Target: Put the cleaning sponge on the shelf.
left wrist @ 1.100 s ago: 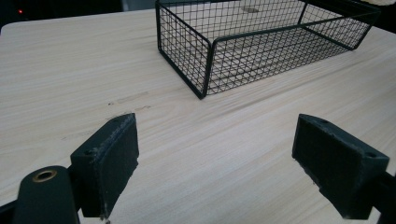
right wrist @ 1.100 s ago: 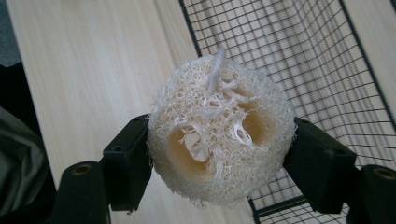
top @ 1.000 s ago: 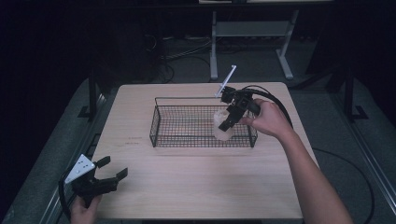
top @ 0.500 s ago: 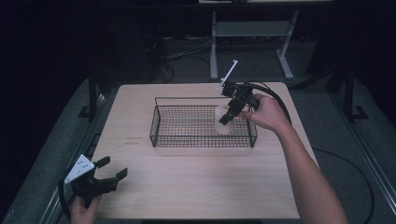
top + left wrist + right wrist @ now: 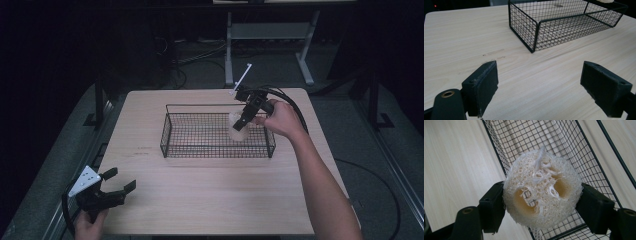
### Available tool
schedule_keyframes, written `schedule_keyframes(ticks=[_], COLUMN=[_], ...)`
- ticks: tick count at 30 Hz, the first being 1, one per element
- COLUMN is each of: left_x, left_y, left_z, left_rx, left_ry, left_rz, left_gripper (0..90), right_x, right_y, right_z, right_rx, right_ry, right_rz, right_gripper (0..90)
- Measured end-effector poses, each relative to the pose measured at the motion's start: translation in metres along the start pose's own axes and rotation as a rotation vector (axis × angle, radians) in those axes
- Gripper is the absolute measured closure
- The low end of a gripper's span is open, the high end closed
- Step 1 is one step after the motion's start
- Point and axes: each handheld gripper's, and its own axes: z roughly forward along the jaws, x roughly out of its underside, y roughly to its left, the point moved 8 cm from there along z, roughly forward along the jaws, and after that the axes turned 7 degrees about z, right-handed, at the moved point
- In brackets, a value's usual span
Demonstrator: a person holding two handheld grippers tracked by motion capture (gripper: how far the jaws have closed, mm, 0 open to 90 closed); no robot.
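Note:
A pale round loofah slice (image 5: 541,187) with two holes sits squeezed between the jaws of my right gripper (image 5: 541,206). From above, that right gripper (image 5: 242,124) holds the loofah slice (image 5: 238,128) over the right end of the black wire basket (image 5: 172,137), just above its mesh floor. The basket (image 5: 534,37) also appears at the top of the left gripper view. My left gripper (image 5: 119,184) rests open near the table's front left corner, its wide-spread pads (image 5: 485,86) holding nothing.
The light wooden table (image 5: 215,200) has bare surface in front of the basket. Cables trail from both grippers. A white metal stand (image 5: 265,35) and dark floor lie beyond the far edge.
My right gripper has carried the loofah slice a little back and left, from over the basket's right front rim to above its inside. The left gripper has stayed put.

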Motion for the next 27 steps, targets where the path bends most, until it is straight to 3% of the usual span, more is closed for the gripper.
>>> schedule_keyframes(ticks=[27], left_x=[0.0], left_y=[0.0], left_z=[-0.001], left_rx=[0.001], left_ry=[-0.003], left_rz=[-0.003], left_gripper=[13.8], right_x=[0.001], right_y=[-0.027], right_z=[0.039], right_rx=[0.003], right_ry=[0.042], right_rz=[0.089], right_gripper=[27.7])
